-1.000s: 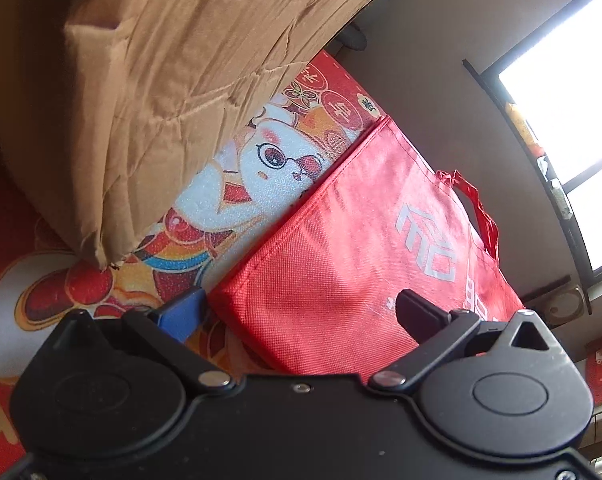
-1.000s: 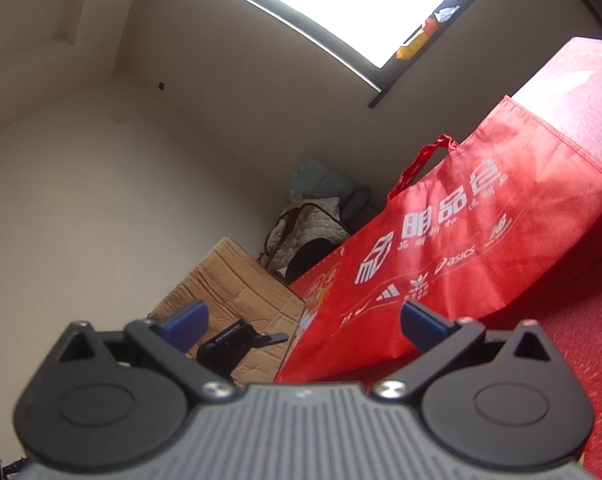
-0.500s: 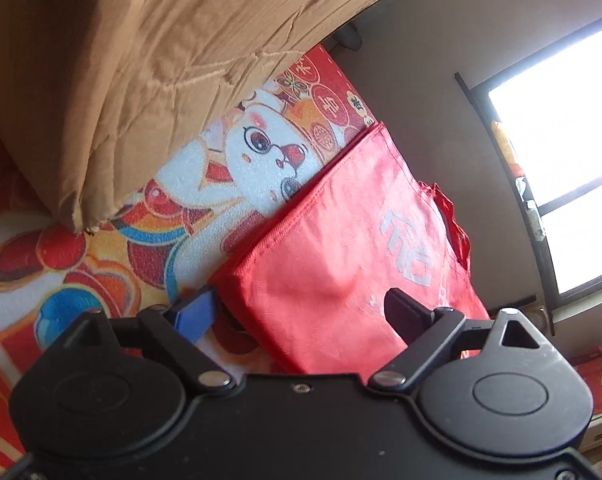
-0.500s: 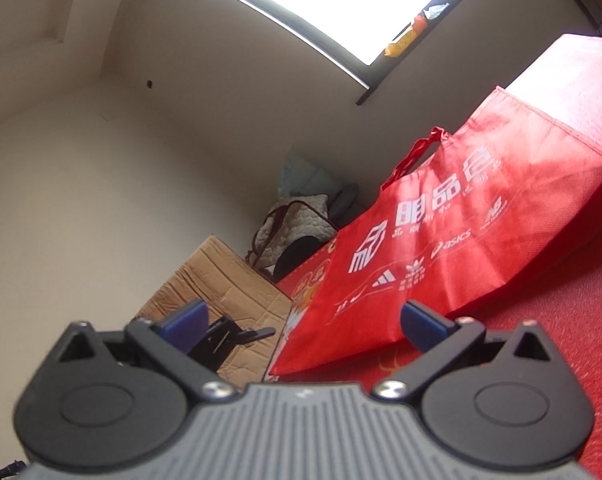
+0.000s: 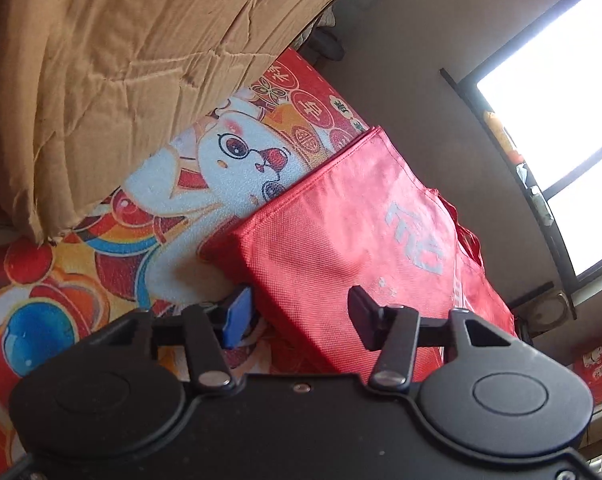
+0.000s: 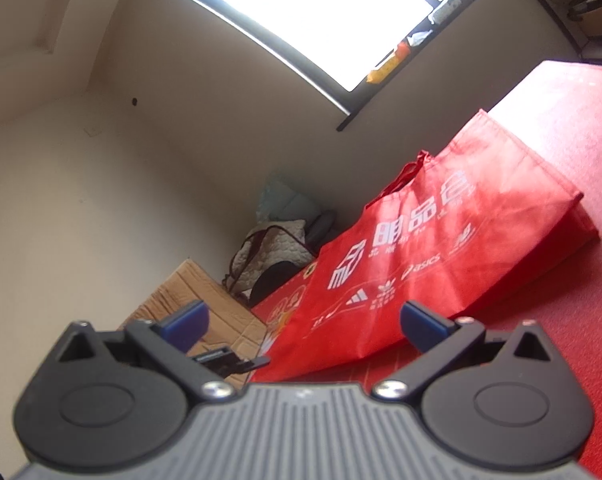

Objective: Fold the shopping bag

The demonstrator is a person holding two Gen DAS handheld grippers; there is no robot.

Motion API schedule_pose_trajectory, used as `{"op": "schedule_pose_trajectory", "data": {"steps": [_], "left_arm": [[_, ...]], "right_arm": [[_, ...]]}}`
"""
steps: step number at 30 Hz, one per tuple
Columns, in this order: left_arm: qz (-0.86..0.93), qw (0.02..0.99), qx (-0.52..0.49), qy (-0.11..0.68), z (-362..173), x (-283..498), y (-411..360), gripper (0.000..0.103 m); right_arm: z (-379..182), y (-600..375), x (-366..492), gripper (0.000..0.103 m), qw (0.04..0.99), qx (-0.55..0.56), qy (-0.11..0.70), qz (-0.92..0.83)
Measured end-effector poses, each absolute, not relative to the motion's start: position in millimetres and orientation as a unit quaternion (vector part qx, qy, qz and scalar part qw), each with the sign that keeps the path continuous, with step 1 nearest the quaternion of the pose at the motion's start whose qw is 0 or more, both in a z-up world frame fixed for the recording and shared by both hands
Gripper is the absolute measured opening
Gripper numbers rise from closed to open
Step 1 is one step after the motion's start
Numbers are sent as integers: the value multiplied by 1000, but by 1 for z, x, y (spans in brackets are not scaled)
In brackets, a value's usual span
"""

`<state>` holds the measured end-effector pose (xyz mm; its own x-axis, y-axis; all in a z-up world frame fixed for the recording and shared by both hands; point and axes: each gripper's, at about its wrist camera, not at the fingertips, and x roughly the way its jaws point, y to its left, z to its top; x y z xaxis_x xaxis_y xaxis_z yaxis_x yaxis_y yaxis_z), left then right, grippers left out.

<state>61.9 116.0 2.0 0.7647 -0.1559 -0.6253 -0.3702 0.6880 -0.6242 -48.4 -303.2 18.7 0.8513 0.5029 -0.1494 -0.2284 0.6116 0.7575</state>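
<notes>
While our left gripper (image 5: 301, 312) closes its jaws around the near bottom corner of the red shopping bag (image 5: 341, 240), the blue pad sits just beside the bag's edge at about 9 o'clock of that corner and the black finger lies over the bag's face at 3 o'clock; we cannot tell whether the pads already press the fabric. The bag lies flat on a red mat printed with a cartoon rabbit (image 5: 237, 152), its handles (image 5: 467, 236) pointing toward 2 o'clock, toward the window (image 5: 561, 120). A crumpled cardboard box (image 5: 121, 60) fills the view from 9 to 12 o'clock, just beside the mat.

In the right wrist view our right gripper (image 6: 305, 320) stands wide with nothing between its fingers; the bag (image 6: 441, 248) lies ahead of it, stretching toward 1 o'clock, its white lettering facing up. The box (image 6: 205, 304) shows at 10 o'clock of the gripper's fingertips.
</notes>
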Motion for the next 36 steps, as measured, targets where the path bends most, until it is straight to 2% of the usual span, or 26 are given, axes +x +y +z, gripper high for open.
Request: {"op": "schedule_pose_trajectory", "data": {"steps": [1,3,13,28,31,36], "left_arm": [[64,852,-393,339,1,62,117,26],[66,848,-397,344,-2,64,119,15],[46,862,-396,313,3,60,120,2],[-6,912,-317,259,63,11,81,2],[-17,921,-301,248,75,-4,75,2],[-37,933,-280,224,100,-34,70,2]], "right_arm": [[18,-304,-48,102,880,391,176,204],[15,-303,-46,102,878,394,182,202],[11,-295,-45,102,880,383,196,200],[16,-292,-43,102,890,360,200,197],[20,-285,-40,102,898,326,219,198],[32,-252,-54,102,946,172,189,197]]}}
